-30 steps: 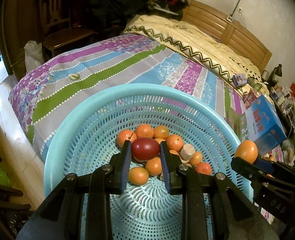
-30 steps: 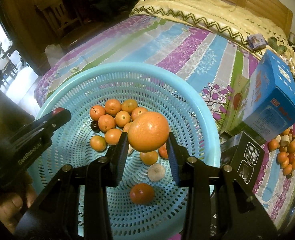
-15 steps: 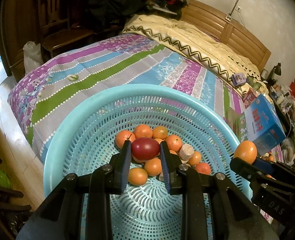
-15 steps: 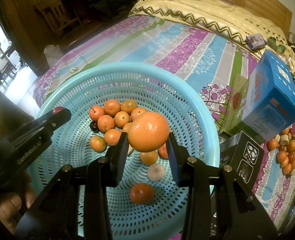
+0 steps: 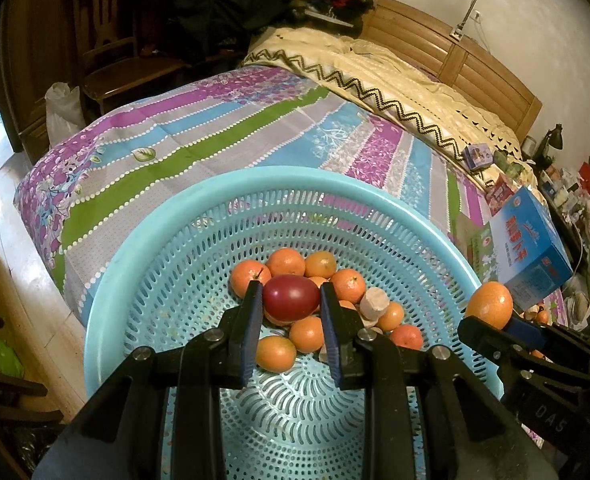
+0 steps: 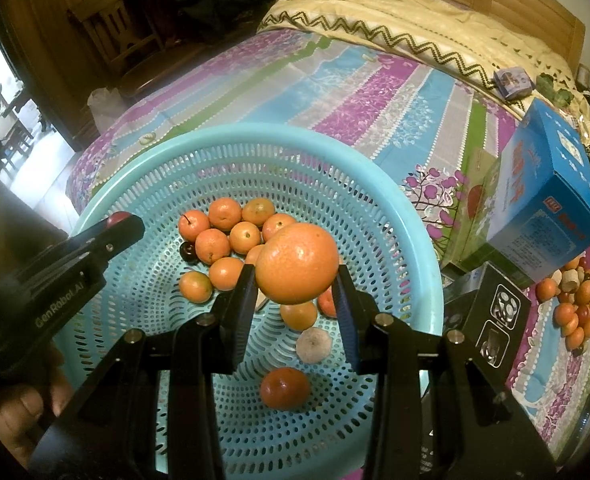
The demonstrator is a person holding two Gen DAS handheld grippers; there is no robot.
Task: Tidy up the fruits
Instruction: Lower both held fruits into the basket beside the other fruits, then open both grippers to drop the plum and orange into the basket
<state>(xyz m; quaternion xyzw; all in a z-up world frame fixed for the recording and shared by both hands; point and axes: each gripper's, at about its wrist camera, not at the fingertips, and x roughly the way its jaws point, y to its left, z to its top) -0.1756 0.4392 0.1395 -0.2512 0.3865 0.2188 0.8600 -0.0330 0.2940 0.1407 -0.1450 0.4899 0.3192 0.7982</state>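
Nothing is changing over the last second: both views are matching the earlier ones, both hands staying put over the basket.

The left gripper is clamping a dark red fruit between its pads, centre of the left wrist frame, above the pile of small oranges at the basket's middle. The jaws are standing narrow, pressed on both sides of the fruit.

The right gripper is gripping a large orange, centre of the right wrist frame, held up over the basket floor, not touching it. The same orange is showing at the right edge of the left wrist view.

The left gripper's tip is poking in from the left of the right wrist frame, with fingers of the person's hand at lower left.

More fruit is waiting outside: a heap of small fruits is lying on the striped bedspread at right, beyond a blue box and a black box.

Reading: both are pausing at the drop point. Release has not begun, so both fruits are undelivered; opening the jaws looks like the next step, and the orange may roll on landing.
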